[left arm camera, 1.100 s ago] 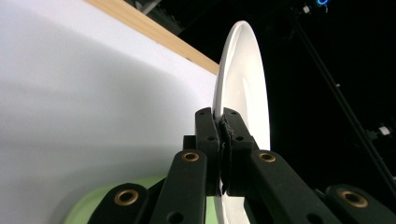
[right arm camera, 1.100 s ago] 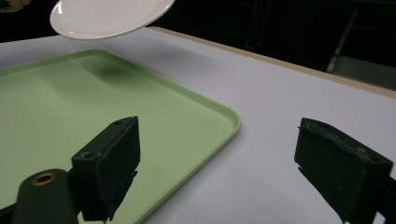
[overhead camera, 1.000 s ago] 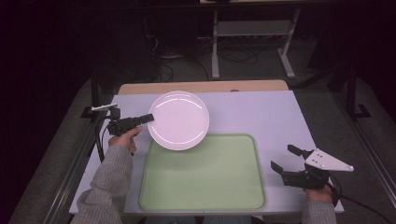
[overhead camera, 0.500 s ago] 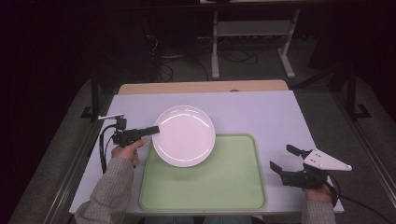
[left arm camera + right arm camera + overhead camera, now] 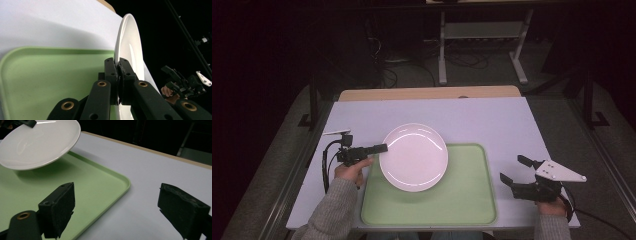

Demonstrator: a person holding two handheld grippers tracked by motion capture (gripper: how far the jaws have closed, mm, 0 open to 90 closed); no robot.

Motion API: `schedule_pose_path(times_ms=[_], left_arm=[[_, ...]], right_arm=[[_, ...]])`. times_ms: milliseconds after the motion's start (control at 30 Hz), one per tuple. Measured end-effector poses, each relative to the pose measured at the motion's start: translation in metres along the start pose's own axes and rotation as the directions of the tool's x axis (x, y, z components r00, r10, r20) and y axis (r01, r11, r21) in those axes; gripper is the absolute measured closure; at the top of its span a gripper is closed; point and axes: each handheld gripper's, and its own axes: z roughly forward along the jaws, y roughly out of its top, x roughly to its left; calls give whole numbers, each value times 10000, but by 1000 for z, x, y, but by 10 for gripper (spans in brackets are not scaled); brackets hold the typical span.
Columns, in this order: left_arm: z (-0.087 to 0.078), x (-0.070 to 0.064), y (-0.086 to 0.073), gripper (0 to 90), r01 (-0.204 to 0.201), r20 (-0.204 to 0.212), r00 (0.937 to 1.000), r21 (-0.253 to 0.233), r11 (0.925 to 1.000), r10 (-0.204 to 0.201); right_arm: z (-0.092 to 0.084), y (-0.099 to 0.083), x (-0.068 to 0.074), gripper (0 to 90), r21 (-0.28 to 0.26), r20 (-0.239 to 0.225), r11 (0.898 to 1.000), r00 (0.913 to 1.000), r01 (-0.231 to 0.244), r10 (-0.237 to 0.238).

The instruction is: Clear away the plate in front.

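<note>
A round white plate [image 5: 413,156] hangs tilted over the far left part of the green tray [image 5: 437,205], casting a shadow on it. My left gripper [image 5: 382,148] is shut on the plate's left rim. In the left gripper view the two pads [image 5: 111,68] pinch the rim of the plate [image 5: 131,47] edge-on above the tray [image 5: 50,77]. My right gripper [image 5: 518,172] rests at the table's near right, beside the tray, jaws wide open with nothing between them. The right gripper view has the plate [image 5: 37,145] at upper left and the tray's corner [image 5: 100,185] ahead of the gripper [image 5: 117,205].
The tray lies on a white table top [image 5: 492,120] with a wooden strip [image 5: 427,93] along its far edge. A metal stand [image 5: 482,35] and cables sit on the dark floor behind. Bare white table lies right of the tray.
My left gripper has carried the plate from the table beyond the tray toward the person and slightly down, so it now hangs over the tray. The right gripper has stayed put.
</note>
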Motion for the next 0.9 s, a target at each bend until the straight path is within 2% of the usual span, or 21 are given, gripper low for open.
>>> schedule_pose_path(times_ms=[200,367,467,533,633,800,900], left_arm=[[13,-3,-9,876,-4,139,9999,472,9989,-3],[21,0,-17,875,116,-112,9999,817,9966,-108],[24,2,-21,875,56,-376,9993,1091,9940,-15],[26,4,-24,877,206,-327,9993,1082,9939,-172],[26,4,-27,876,270,-511,9985,1011,9945,-219],[24,-3,-28,872,-93,-778,9968,1122,9936,182],[25,-4,-30,869,-105,-796,9966,1099,9939,193]], right_arm=[[-3,-1,0,133,-13,40,10000,10000,-32,32],[-3,-1,1,132,19,-9,10000,10000,-15,15],[-3,0,2,133,20,-41,10000,10000,66,-66],[-4,0,1,132,-38,-8,10000,10000,56,-56],[-5,0,1,133,-47,3,10000,10000,48,-48],[-5,0,2,132,-43,33,10000,10000,29,-29],[-5,0,2,133,-13,71,10000,10000,21,-20]])
